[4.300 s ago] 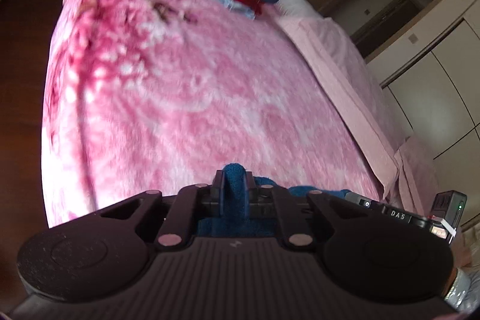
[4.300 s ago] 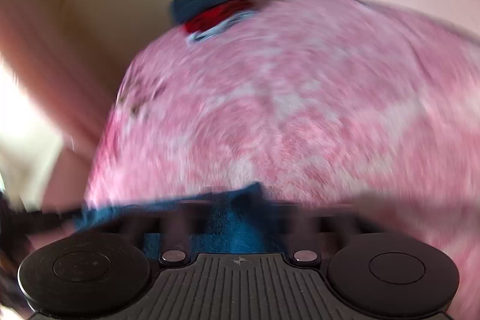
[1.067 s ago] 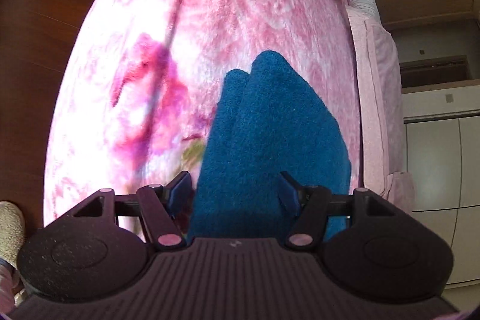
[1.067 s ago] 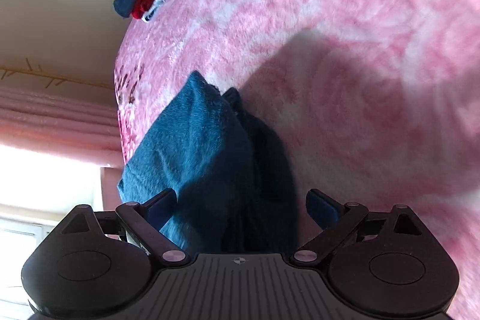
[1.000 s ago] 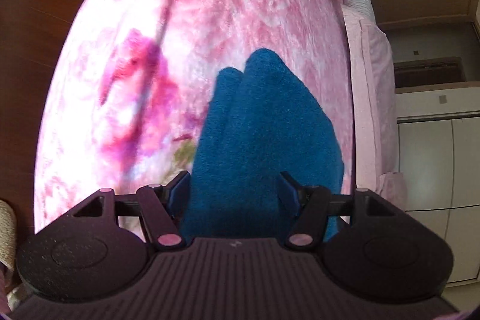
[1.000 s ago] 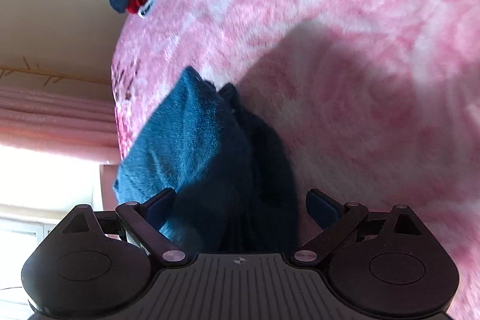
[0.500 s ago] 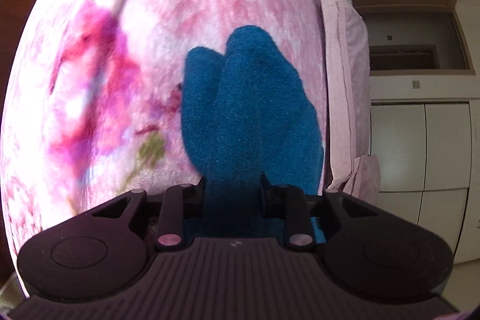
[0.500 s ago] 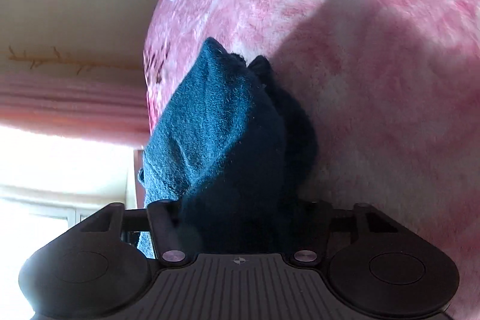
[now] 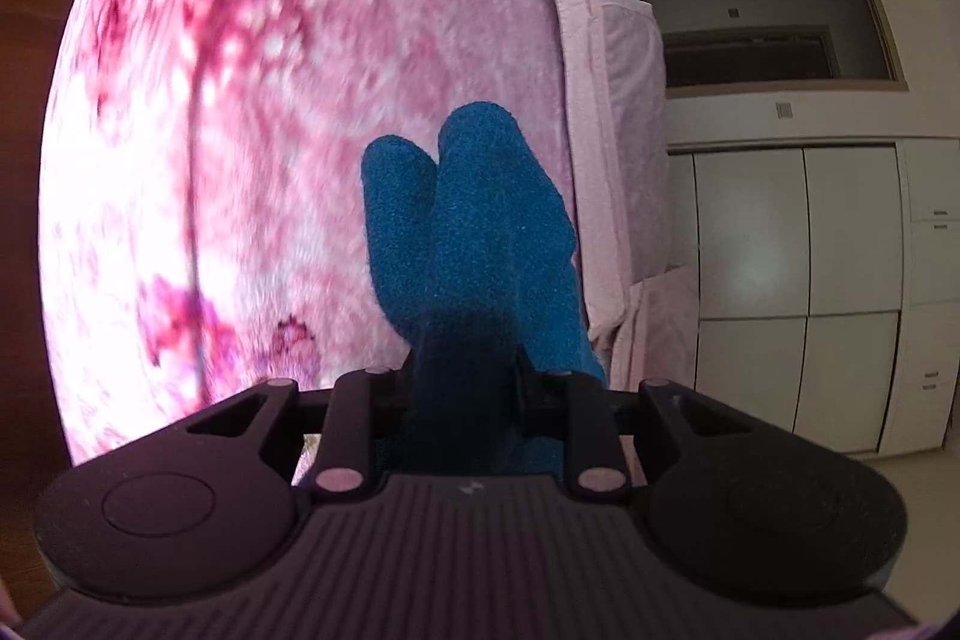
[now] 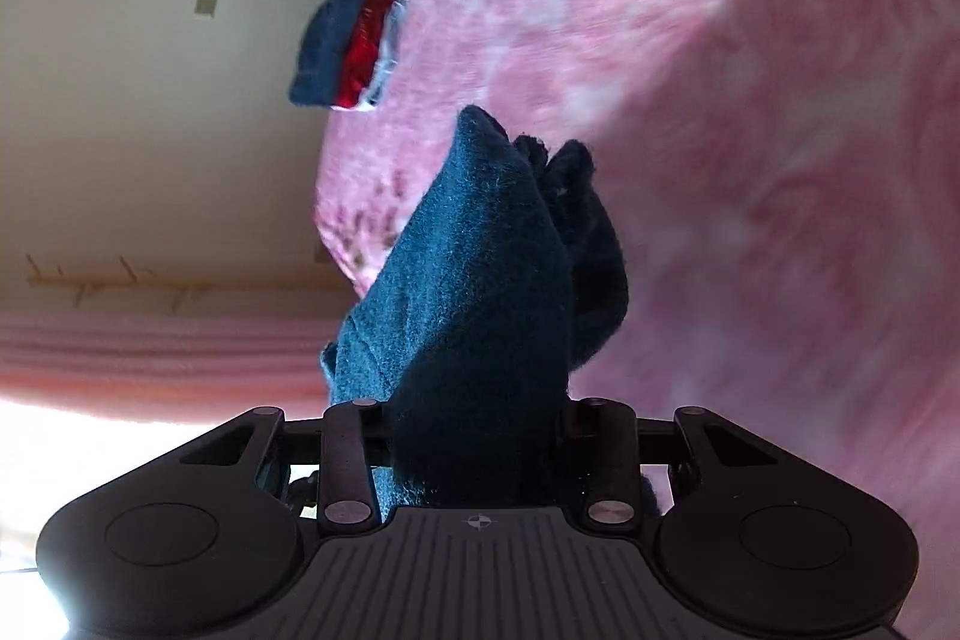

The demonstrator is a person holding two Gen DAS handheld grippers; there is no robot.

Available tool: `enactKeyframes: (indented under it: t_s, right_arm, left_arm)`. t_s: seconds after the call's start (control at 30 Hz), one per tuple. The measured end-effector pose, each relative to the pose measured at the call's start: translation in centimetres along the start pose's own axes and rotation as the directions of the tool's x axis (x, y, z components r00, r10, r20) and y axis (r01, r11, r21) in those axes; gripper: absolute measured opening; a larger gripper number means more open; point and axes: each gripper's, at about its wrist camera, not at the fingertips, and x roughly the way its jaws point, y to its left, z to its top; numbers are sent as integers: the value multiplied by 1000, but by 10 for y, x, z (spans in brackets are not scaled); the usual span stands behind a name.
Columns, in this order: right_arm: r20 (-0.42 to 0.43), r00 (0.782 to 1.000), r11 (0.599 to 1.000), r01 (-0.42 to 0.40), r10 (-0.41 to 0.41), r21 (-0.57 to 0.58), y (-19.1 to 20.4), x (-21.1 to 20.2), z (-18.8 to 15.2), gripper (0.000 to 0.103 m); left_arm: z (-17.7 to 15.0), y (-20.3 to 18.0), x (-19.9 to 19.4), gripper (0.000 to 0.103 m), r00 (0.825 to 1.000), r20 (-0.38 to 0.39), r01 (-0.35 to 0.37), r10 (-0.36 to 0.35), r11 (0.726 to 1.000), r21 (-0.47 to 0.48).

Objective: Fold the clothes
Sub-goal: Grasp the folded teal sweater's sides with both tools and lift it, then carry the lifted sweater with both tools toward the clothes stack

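Now both pairs of fingers have just closed on the folded blue garment [image 9: 474, 244]: left gripper [image 9: 465, 388] and right gripper [image 10: 474, 430] each pinch a thick end. Bundle extends ahead of the fingers, above the bed [image 9: 240, 130]. Likely carrying to the stack [image 10: 348, 46].

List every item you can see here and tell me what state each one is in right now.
Blue fleece garment: folded, gripped by both grippers.
Left gripper: just closed, fingers clamped on the garment.
Right gripper: just closed, clamped on the garment.
Stack of clothes: folded, piled at the bed's far end.
Pink blanket: spread over the bed.
Wardrobe doors: shut.
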Motion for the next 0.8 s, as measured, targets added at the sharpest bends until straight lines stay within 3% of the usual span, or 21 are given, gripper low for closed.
enactKeyframes:
  t_s: [0.2, 0.4, 0.63, 0.8]
  right_arm:
    - [72, 997, 998, -40, 36, 56, 89, 43, -42, 38]
    - [130, 985, 993, -117, 113, 24, 164, 77, -28, 38]
    - [241, 954, 984, -173, 176, -36, 230, 122, 26, 38]
    - [282, 940, 981, -196, 192, -15, 255, 164, 79, 38]
  left_arm:
    - [76, -44, -73, 21, 999, -22, -21, 23, 994, 110]
    - [159, -92, -97, 20, 999, 22, 33, -38, 984, 175]
    - [262, -145, -65, 20, 993, -10, 118, -119, 959, 258]
    - [343, -170, -24, 20, 994, -49, 107, -97, 957, 271]
